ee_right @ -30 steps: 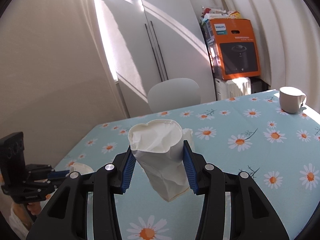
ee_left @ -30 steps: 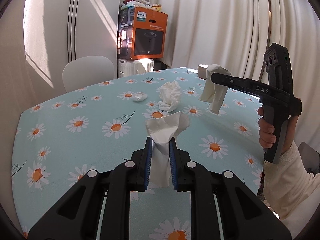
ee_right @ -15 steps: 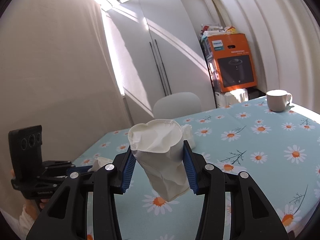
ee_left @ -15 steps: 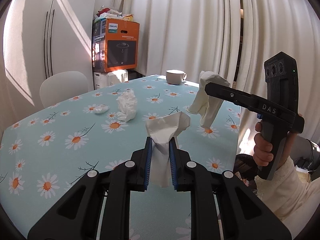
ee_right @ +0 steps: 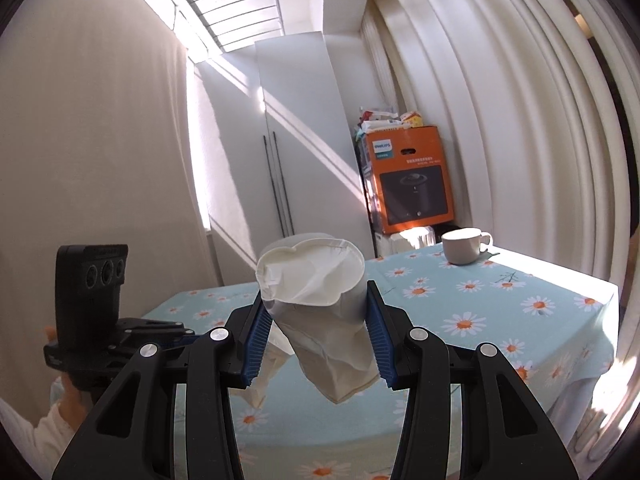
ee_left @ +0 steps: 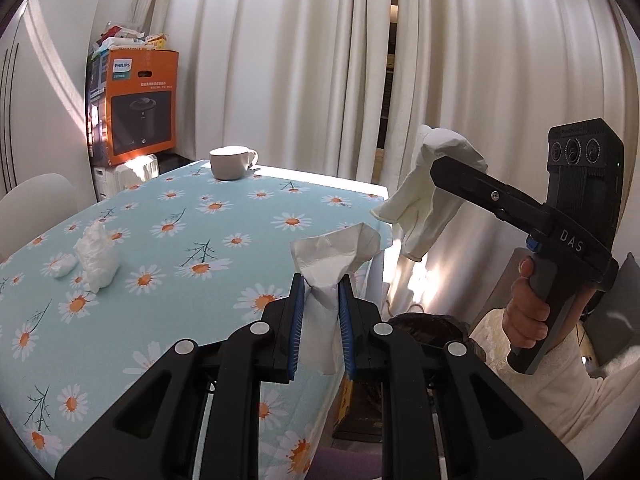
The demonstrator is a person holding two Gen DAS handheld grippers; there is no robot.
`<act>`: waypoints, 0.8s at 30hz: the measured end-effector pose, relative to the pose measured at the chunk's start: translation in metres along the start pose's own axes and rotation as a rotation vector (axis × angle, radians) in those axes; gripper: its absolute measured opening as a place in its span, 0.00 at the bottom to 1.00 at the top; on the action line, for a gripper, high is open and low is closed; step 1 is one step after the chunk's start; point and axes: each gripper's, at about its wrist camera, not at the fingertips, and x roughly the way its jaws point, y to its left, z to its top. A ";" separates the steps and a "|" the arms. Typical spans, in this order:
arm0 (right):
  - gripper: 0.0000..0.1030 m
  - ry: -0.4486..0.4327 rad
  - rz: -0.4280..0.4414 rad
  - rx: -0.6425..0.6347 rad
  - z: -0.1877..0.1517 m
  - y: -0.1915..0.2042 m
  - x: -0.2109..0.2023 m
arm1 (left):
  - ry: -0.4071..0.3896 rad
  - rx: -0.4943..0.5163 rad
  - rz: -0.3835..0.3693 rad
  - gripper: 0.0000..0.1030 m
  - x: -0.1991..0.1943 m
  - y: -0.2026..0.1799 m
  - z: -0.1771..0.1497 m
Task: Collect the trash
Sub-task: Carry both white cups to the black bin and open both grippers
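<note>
My left gripper (ee_left: 319, 312) is shut on a white tissue (ee_left: 332, 264) and holds it over the table's right edge. My right gripper (ee_right: 316, 340) is shut on a crumpled white paper cup (ee_right: 320, 312), held in the air off the table's corner. The cup also shows in the left wrist view (ee_left: 432, 196), to the right of the tissue. A crumpled tissue (ee_left: 96, 256) and a small white wad (ee_left: 64, 266) lie on the daisy tablecloth (ee_left: 180, 248) at the left. A dark bin (ee_left: 424, 326) shows below the table edge, mostly hidden behind my left gripper.
A white mug (ee_left: 232, 162) stands at the table's far corner; it also shows in the right wrist view (ee_right: 464, 245). An orange box (ee_left: 136, 106) is stacked in the room corner. A white chair (ee_left: 32, 208) stands at the left. Curtains hang behind.
Both grippers have swung right, off the table's middle toward its right edge, still holding the tissue and the cup. The dark bin has come into view below.
</note>
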 end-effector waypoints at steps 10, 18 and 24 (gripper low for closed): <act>0.41 0.027 -0.253 0.017 -0.031 -0.070 -0.096 | 0.129 0.154 -0.241 0.17 0.074 -0.085 0.004; 0.41 0.189 -0.413 0.073 -0.093 -0.121 -0.120 | 0.338 0.303 -0.315 0.17 0.144 -0.132 -0.025; 0.41 0.401 -0.515 0.137 -0.150 -0.161 -0.123 | 0.444 0.384 -0.354 0.17 0.193 -0.150 -0.049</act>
